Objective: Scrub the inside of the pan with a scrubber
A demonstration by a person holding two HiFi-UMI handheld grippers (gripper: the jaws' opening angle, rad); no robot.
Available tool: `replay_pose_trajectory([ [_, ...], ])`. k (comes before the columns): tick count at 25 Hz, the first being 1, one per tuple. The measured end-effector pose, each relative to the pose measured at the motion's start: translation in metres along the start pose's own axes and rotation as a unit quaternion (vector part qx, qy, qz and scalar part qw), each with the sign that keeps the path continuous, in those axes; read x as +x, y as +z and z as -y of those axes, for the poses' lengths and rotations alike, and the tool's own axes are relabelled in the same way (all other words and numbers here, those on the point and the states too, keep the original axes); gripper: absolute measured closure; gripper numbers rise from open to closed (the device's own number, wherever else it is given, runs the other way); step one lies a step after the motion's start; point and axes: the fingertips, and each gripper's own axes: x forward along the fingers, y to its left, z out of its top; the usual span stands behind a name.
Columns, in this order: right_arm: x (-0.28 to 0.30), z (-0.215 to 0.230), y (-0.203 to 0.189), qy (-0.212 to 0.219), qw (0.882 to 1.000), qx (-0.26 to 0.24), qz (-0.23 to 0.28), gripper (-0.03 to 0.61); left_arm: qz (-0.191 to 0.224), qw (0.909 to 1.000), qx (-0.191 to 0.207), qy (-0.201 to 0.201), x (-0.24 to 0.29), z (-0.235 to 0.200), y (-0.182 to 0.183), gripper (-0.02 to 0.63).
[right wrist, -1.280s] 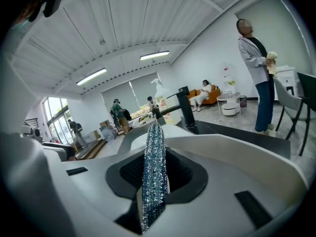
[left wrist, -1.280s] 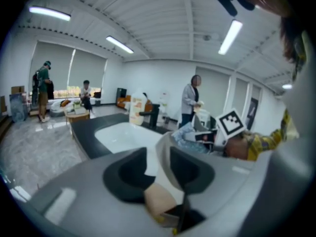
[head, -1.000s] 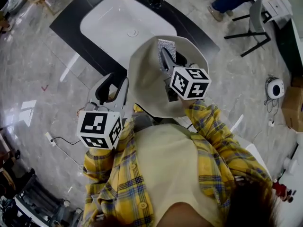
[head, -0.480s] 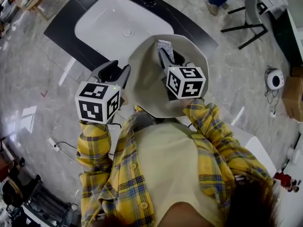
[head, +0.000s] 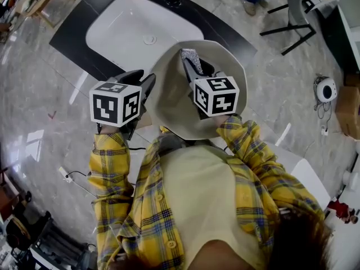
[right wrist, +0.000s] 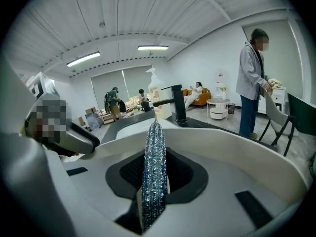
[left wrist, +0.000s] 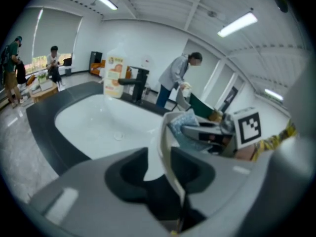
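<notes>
Only its own view shows the left hand-held gripper point(left wrist: 164, 176) clamping the rim of the cream round pan point(head: 167, 103). The right hand-held gripper point(right wrist: 154, 177) pinches a glittery blue scrubber point(right wrist: 152, 147) inside, beside the white sink point(head: 121, 35).

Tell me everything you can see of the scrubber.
The scrubber is a thin flat pad, glittery silver-blue, metallic-looking. It stands upright, clamped between the jaws of the right gripper, its top sticking out past them, inside the cream pan near the far wall; contact with the pan cannot be told.
</notes>
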Motion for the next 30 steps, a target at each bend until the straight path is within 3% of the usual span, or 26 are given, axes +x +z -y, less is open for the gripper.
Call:
replay_pose_trajectory([
  [4,0.001,-0.007,-0.001,0.009,1.000,-0.022,-0.014,0.494,-0.022,0.9996,0.010,-0.013,0.005,0.003,-0.003,0.472],
  [6,0.003,-0.014,-0.001,0.017,0.999,-0.037,-0.020,0.494,-0.026,0.9995,0.013,-0.014,0.006,0.002,-0.003,0.505],
  [14,0.002,-0.047,-0.015,0.077,0.990,-0.111,-0.051,0.494,-0.026,0.9995,0.013,-0.014,0.007,0.002,-0.005,0.543],
  [21,-0.002,-0.068,-0.027,0.120,0.973,-0.179,-0.080,0.494,-0.022,0.9997,0.005,-0.009,0.009,0.003,-0.004,0.548],
  [30,-0.016,-0.088,-0.043,0.158,0.943,-0.270,-0.112,0.494,-0.017,0.9998,-0.010,0.000,0.008,0.002,-0.003,0.552],
])
